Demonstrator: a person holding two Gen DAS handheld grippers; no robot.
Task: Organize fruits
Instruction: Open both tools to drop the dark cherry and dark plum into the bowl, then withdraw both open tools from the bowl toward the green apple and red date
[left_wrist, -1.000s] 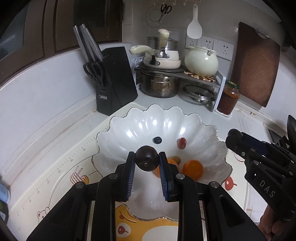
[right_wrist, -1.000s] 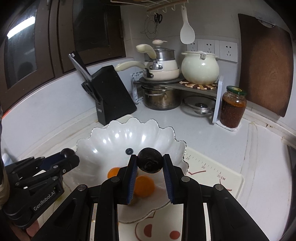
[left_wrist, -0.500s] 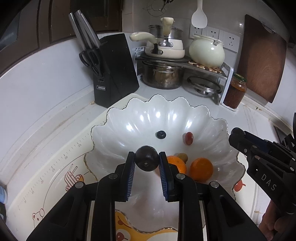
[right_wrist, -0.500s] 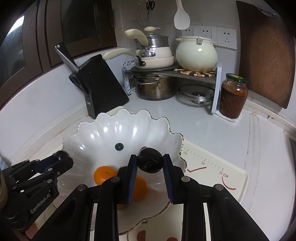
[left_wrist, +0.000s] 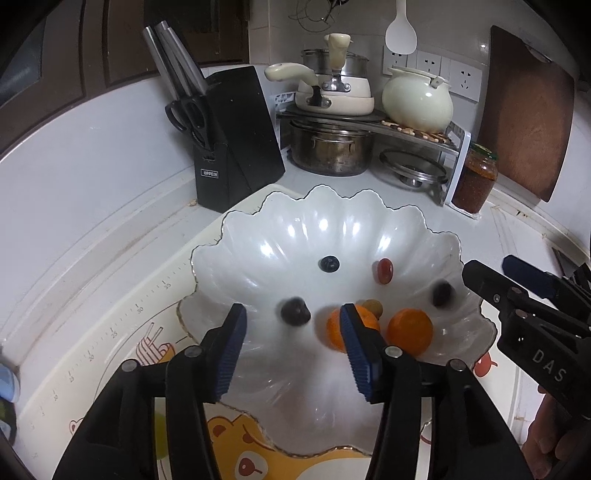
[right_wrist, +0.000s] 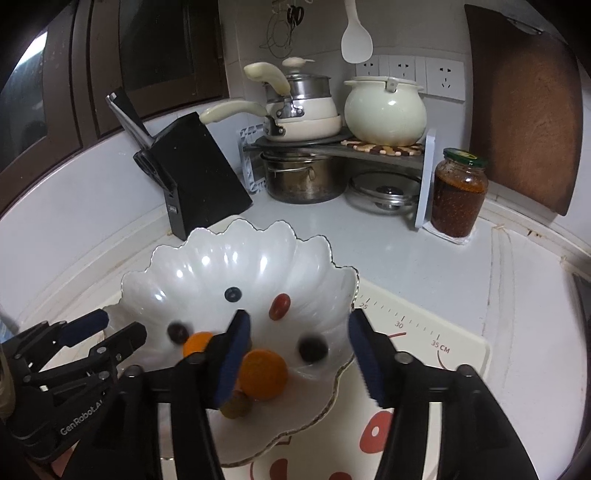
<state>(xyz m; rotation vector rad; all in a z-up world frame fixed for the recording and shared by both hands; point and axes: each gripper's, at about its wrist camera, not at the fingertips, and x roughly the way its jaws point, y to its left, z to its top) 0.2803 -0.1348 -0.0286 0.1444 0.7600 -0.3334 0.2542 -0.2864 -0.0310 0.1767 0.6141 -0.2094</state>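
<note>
A white scalloped bowl (left_wrist: 258, 236) (right_wrist: 177, 258) sits on a cartoon mat. My left gripper (left_wrist: 291, 343) is open above it, and a dark round fruit (left_wrist: 294, 312) lies blurred between its fingers, in the bowl. My right gripper (right_wrist: 299, 347) is open too, with another dark fruit (right_wrist: 312, 349) blurred between its fingers. That fruit shows in the left view (left_wrist: 441, 293), the left one in the right view (right_wrist: 178, 332). The bowl also holds two oranges (left_wrist: 410, 331) (right_wrist: 264, 374), a blueberry (left_wrist: 329, 264) (right_wrist: 232, 294), a red fruit (left_wrist: 385, 270) (right_wrist: 279, 306) and a small brown fruit (left_wrist: 372, 306) (right_wrist: 236, 406).
A black knife block (left_wrist: 236, 140) stands behind the bowl on the left. A rack with pots (left_wrist: 332, 147) and a cream kettle (right_wrist: 384, 110) fills the back corner. A jar of red sauce (right_wrist: 458, 192) and a brown cutting board (right_wrist: 524, 103) stand at the right.
Both grippers have opened and let go of their dark fruits, which have dropped into the bowl. Both grippers have moved closer over the bowl.
</note>
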